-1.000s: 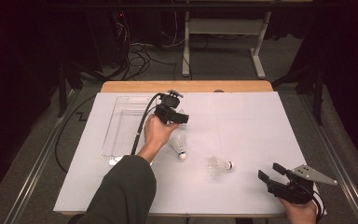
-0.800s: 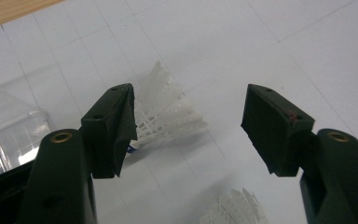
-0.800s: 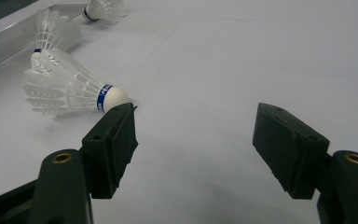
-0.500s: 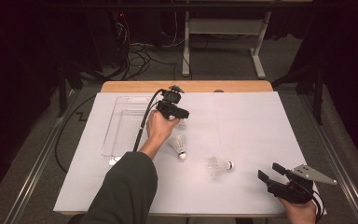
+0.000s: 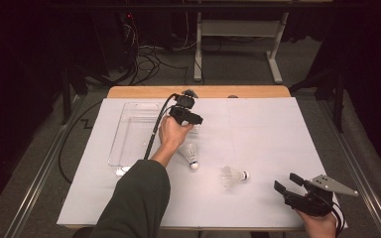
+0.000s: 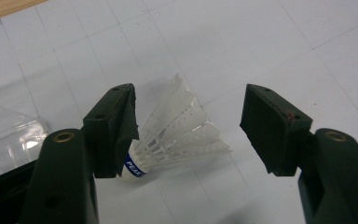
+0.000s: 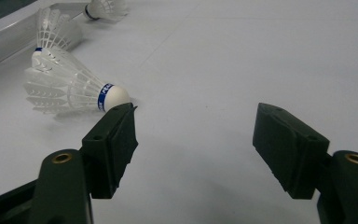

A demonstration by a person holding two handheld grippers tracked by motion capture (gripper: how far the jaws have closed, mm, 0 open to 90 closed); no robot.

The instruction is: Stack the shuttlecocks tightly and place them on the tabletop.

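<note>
The left gripper (image 5: 191, 118) (arm stretched forward over the table) has its jaws wide apart. The right gripper (image 5: 288, 185) sits low at the near edge, jaws likewise parted.

high: above, facing forward-down | tool views: close, low | shared: shuttlecock (image 5: 233, 175) (image 7: 70, 88)

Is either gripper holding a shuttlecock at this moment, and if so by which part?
Nothing is held. The left gripper is open above a shuttlecock lying on the table; the right gripper is open too.
</note>
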